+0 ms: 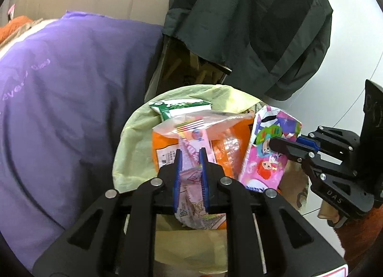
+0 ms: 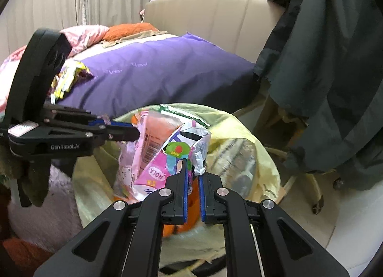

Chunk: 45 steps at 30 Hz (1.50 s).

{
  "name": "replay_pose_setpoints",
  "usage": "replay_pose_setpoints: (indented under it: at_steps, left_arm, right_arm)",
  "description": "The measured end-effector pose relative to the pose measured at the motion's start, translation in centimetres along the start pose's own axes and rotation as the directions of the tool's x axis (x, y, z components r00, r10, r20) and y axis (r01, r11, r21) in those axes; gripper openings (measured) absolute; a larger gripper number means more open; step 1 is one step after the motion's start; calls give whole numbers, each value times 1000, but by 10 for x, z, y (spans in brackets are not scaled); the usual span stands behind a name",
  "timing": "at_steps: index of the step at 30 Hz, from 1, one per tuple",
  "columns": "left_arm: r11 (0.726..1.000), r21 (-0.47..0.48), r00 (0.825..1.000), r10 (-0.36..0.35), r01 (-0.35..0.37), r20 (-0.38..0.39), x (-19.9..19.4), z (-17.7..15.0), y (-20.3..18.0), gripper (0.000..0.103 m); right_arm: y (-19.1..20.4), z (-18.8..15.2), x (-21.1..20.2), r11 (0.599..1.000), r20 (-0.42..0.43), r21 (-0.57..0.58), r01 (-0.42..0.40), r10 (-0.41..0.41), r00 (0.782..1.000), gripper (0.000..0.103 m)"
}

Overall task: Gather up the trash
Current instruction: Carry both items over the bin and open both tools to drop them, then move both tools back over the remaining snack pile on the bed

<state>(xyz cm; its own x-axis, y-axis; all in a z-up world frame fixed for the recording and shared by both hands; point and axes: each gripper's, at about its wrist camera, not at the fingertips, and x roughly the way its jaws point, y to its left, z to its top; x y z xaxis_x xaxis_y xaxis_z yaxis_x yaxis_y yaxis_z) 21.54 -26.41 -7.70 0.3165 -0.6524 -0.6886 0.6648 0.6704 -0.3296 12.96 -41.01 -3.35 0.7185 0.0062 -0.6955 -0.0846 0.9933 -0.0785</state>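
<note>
Hanging straight over the bin (image 1: 124, 147), both clenched grippers hold wrappers: left gripper (image 1: 190, 157) a pink wrapper (image 1: 191, 154), right gripper (image 2: 192, 169) a cartoon wrapper (image 2: 167, 164).

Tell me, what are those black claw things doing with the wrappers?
A person is collecting trash. The left gripper pinches a pink wrapper, and the right gripper pinches a colourful cartoon packet. Both are held over the bin with the yellow-green bag, which already holds an orange packet. Nothing has been dropped yet.
</note>
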Motion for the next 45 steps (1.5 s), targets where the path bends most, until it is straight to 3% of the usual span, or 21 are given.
replay_pose_setpoints:
  at_steps: [2, 5, 12, 18, 20, 27, 34, 40, 45]
  left_arm:
    - [999, -23, 1000, -24, 24, -8, -3, 1, 6, 20]
    - [997, -54, 999, -52, 52, 9, -14, 5, 15, 34]
    - [996, -83, 996, -23, 30, 89, -54, 15, 26, 50]
    - [997, -51, 984, 63, -55, 169, -106, 15, 28, 52]
    - [993, -46, 973, 116, -109, 201, -128, 12, 32, 52]
    - [965, -58, 932, 261, -255, 250, -195, -5, 67, 52]
    - [913, -122, 872, 408, -390, 270, -262, -32, 138, 52]
    - [854, -320, 820, 499, -410, 282, -318, -59, 225, 52]
    - [820, -420, 811, 522, -389, 266, -353, -85, 276, 53]
  right_arm:
    - [1, 3, 0, 1000, -3, 5, 13, -13, 1000, 14]
    - [2, 7, -3, 1000, -11, 15, 19, -19, 1000, 41]
    - [4, 13, -20, 997, 20, 28, 68, -69, 997, 49]
    - [17, 26, -54, 996, 115, 65, 68, -75, 991, 54]
    - [26, 33, -65, 996, 148, 71, 51, -61, 987, 59]
    - [83, 53, -83, 999, 200, 2, -54, 52, 978, 61]
    - [149, 73, -81, 993, 215, -85, -86, 102, 971, 61]
    - [200, 92, -55, 986, 190, -113, -119, 139, 972, 61]
    - [247, 100, -24, 978, 149, -122, -171, 188, 971, 61]
